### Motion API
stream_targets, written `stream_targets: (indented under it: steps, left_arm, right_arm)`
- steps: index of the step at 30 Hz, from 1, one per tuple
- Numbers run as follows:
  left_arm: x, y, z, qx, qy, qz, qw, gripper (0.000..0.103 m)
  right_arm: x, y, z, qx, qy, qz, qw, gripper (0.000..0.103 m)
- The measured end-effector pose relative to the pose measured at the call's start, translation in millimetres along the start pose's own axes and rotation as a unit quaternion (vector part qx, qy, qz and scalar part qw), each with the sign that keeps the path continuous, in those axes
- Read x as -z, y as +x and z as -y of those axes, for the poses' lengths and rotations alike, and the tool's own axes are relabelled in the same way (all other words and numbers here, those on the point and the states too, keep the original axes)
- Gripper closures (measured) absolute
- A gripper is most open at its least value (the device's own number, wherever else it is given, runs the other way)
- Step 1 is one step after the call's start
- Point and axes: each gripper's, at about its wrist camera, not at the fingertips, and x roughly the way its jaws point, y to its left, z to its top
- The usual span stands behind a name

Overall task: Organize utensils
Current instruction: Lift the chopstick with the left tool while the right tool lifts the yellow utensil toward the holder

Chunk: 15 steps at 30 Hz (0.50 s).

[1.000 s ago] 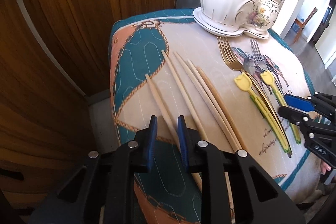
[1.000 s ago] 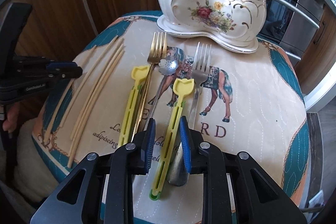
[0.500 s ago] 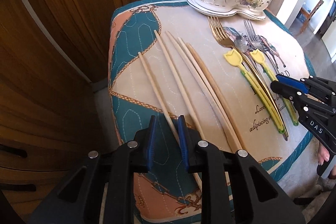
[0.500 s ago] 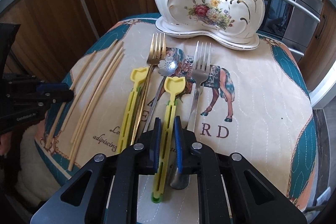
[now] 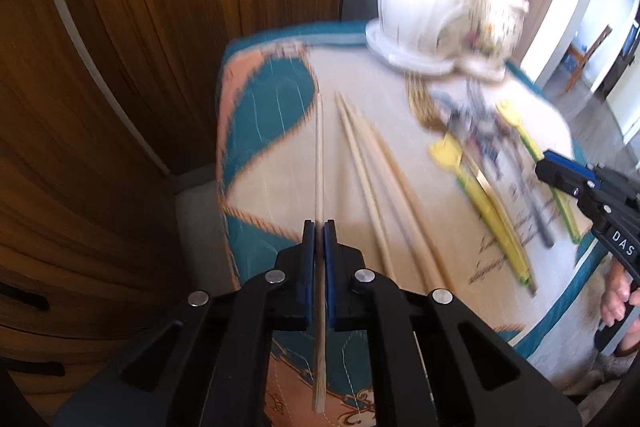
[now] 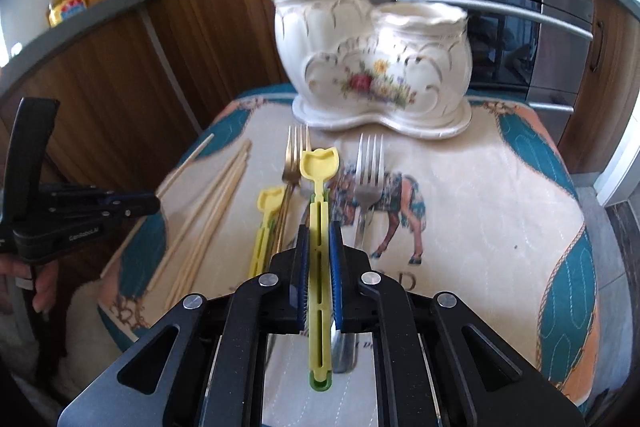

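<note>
In the left wrist view my left gripper (image 5: 319,227) is shut on one pale wooden chopstick (image 5: 319,155), which runs straight out between the pads, its tip above the cloth. Three more chopsticks (image 5: 368,167) lie on the cloth just to its right. In the right wrist view my right gripper (image 6: 319,233) is shut on a yellow tulip-headed utensil (image 6: 320,167), held off the cloth. A second yellow utensil (image 6: 267,215), a gold fork (image 6: 297,151) and a silver fork (image 6: 370,167) lie flat below. The white floral ceramic holder (image 6: 372,67) stands at the far edge.
The patterned cloth (image 6: 480,211) covers a small table with wooden cabinets (image 5: 120,87) close on the left and a steel oven (image 6: 520,7) behind. A person's hand (image 5: 618,295) grips the right gripper (image 5: 560,179). The left gripper (image 6: 132,203) reaches over the cloth's left edge.
The left jaws closed on the leftmost chopstick, which now points straight ahead, raised. The right gripper closed on the yellow utensil and raised it, its head now above the forks.
</note>
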Motion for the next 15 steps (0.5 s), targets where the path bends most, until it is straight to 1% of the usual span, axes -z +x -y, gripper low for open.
stream_targets:
  steps: [3, 6, 9, 10, 11, 15]
  left_arm:
    - [-13.2, -19.8, -3.0, 0.030, -0.012, 0.054, 0.9980, 0.099]
    - [-33.6, -38.6, 1.3, 0.050, -0.009, 0.109, 0.9928, 0.099]
    - [-55.0, -50.6, 6.5, 0.076, -0.013, 0.144, 0.9866, 0.099]
    - [-68.5, -55.6, 9.4, 0.090, -0.015, 0.161, 0.9827, 0.099]
    - [-78.1, -58.9, 12.1, 0.096, -0.014, 0.174, 0.9799, 0.099]
    - [-116.0, -72.4, 27.3, 0.112, -0.004, 0.229, 0.9670, 0.099]
  right_arm:
    - [-11.1, -13.5, 5.4, -0.015, 0.009, 0.036, 0.999, 0.092]
    - [-26.5, -26.6, 7.5, -0.021, 0.004, 0.071, 0.997, 0.092]
    - [-46.5, -37.3, 11.2, -0.021, -0.002, 0.110, 0.994, 0.092]
    - [-55.8, -40.5, 14.5, -0.022, -0.001, 0.125, 0.992, 0.092]
    - [-63.1, -42.0, 17.6, -0.023, 0.001, 0.135, 0.991, 0.092]
    - [-97.9, -43.6, 37.3, -0.024, 0.026, 0.178, 0.983, 0.092]
